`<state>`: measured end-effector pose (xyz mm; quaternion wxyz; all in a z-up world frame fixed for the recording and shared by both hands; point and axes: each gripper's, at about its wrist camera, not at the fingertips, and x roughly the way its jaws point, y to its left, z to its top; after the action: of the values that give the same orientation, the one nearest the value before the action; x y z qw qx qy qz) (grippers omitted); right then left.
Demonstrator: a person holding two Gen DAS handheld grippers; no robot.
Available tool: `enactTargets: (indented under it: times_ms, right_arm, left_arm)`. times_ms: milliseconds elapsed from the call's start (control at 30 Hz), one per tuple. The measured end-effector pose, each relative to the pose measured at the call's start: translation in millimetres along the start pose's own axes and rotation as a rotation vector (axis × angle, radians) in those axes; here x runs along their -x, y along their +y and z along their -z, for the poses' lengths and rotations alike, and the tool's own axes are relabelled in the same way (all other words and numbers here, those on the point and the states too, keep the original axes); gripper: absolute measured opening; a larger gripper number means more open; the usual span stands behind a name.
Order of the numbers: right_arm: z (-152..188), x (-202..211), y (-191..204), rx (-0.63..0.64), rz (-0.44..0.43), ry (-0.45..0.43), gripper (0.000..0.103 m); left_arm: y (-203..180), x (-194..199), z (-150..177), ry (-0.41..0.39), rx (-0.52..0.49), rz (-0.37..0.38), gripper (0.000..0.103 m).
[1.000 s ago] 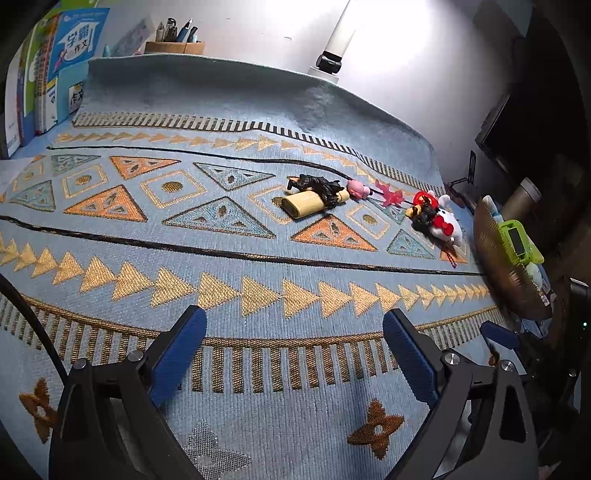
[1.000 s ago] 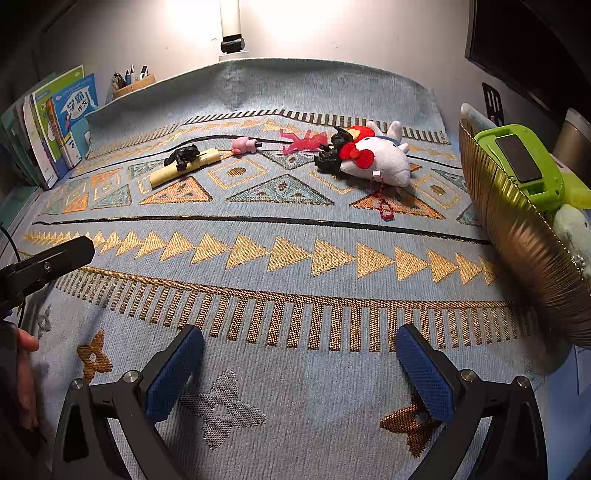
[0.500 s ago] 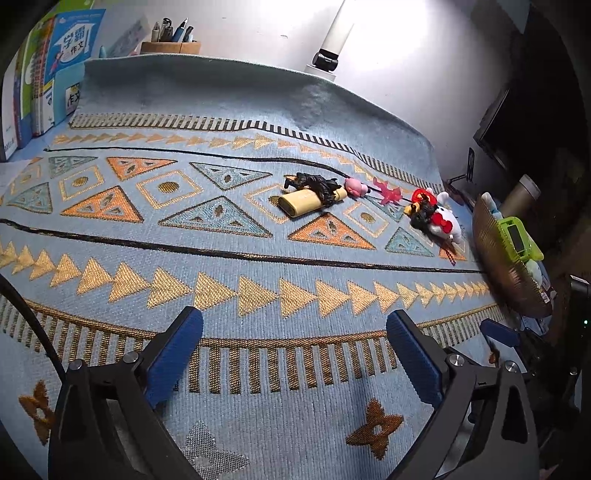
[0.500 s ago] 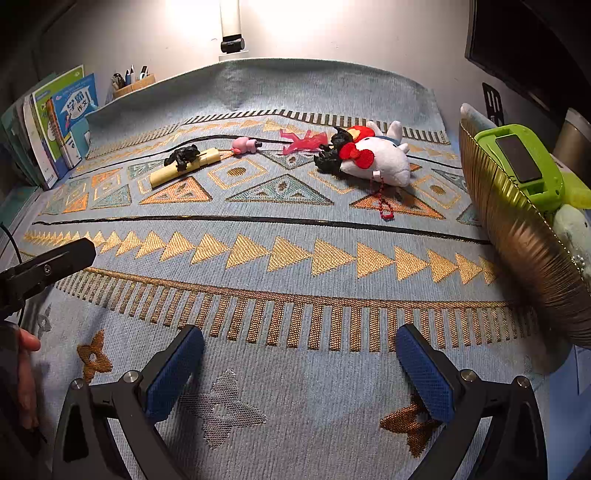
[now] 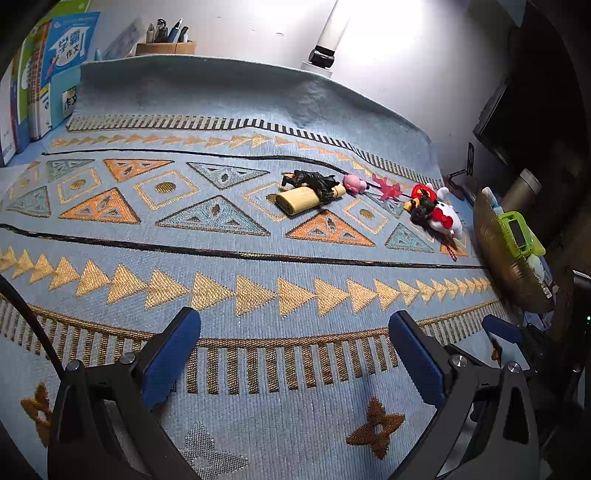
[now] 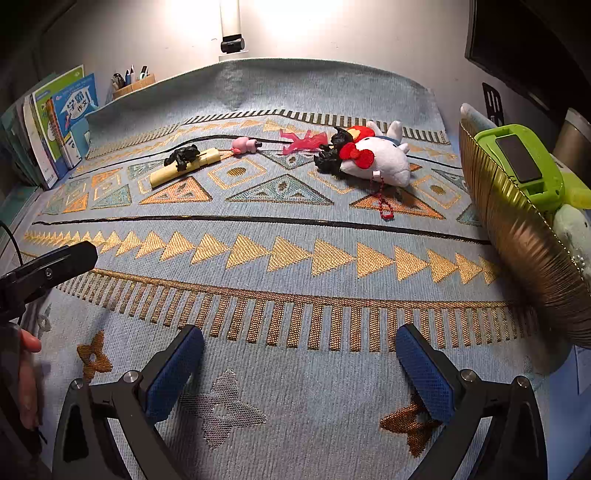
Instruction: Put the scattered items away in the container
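Note:
Scattered toys lie in a row at the far side of the blue patterned cloth: a yellow cylinder (image 5: 301,199) (image 6: 166,175) with a black figure (image 5: 314,181) (image 6: 183,155) across it, a small pink toy (image 5: 352,182) (image 6: 245,144), a pink star-like figure (image 5: 388,188) (image 6: 303,142), and a white plush with a red bow (image 5: 447,221) (image 6: 384,158). A gold ribbed basket (image 5: 506,258) (image 6: 524,229) on the right holds a green item (image 6: 517,166). My left gripper (image 5: 293,325) hovers near the cloth's front, its jaws opening with nothing between them. My right gripper (image 6: 299,338) is open and empty, left of the basket.
Books (image 5: 37,74) (image 6: 55,118) stand at the far left, with a pen holder (image 5: 166,46) and a lamp post (image 6: 231,29) along the back wall. A dark monitor (image 6: 524,44) and a metal cup (image 5: 521,188) sit behind the basket. A person's hand (image 6: 26,369) shows at the left.
The left gripper's jaws have spread slightly wider. Both hands and all the toys stay where they were.

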<state>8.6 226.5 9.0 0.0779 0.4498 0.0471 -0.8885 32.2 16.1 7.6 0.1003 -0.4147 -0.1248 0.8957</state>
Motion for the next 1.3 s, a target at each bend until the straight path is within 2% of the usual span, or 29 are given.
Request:
enactTargets:
  times_ms: [500, 600, 667, 733, 833, 933, 1000, 1033, 1067, 1100, 1167, 1233, 1300]
  right_arm:
    - [-0.8, -0.2, 1.6, -0.016, 0.007, 0.003, 0.103]
    - [2.8, 3.0, 1.8, -0.010, -0.002, -0.006, 0.103]
    - [3.1, 3.8, 1.4, -0.010, 0.001, -0.007, 0.103]
    - [3.4, 4.3, 0.6, -0.012, -0.002, -0.008, 0.103]
    - [3.7, 5.2, 0.3, -0.012, -0.001, -0.008, 0.103]
    - [3.7, 5.5, 0.9, -0.013, -0.001, -0.008, 0.103]
    - [3.6, 6.0, 1.1, -0.012, -0.001, -0.008, 0.103]
    - [3.6, 5.9, 1.3, -0.012, -0.001, -0.008, 0.103]
    - [3.6, 6.1, 1.4, -0.012, -0.001, -0.008, 0.103]
    - [3.6, 6.3, 1.5, -0.013, -0.002, -0.008, 0.103]
    - [3.5, 6.2, 1.6, -0.012, -0.001, -0.008, 0.103]
    - [3.5, 6.3, 1.5, -0.012, -0.001, -0.008, 0.103]
    - [3.4, 6.2, 1.6, -0.013, -0.001, -0.007, 0.103]
  left_arm:
    - [3.4, 1.2, 0.0, -0.006, 0.013, 0.024, 0.102]
    - [1.5, -4.0, -13.2, 0.059, -0.021, 0.023, 0.102]
    - [2.2, -3.2, -30.7, 0.031, -0.033, 0.035, 0.102]
    - [-2.0, -6.5, -51.6, 0.001, -0.095, 0.041, 0.102]
    - [-11.8, -29.9, -79.6, 0.022, -0.205, 0.023, 0.102]
    - [-22.9, -53.6, -95.6, 0.043, -0.265, 0.051, 0.102]
    - [-33.0, -63.4, -101.4, 0.021, -0.306, 0.052, 0.101]
    - [-37.3, -68.1, -103.5, 0.012, -0.327, 0.033, 0.096]
    - [-40.6, -73.4, -105.1, 0.013, -0.347, 0.019, 0.085]
    - [-42.8, -80.4, -106.6, 0.030, -0.363, 0.016, 0.068]
    - [-42.7, -94.2, -107.5, 0.081, -0.373, 0.014, 0.054]
    - [-39.1, -100.5, -106.2, 0.086, -0.366, 0.004, 0.054]
    - [-34.5, -100.6, -106.7, 0.071, -0.346, 0.029, 0.052]
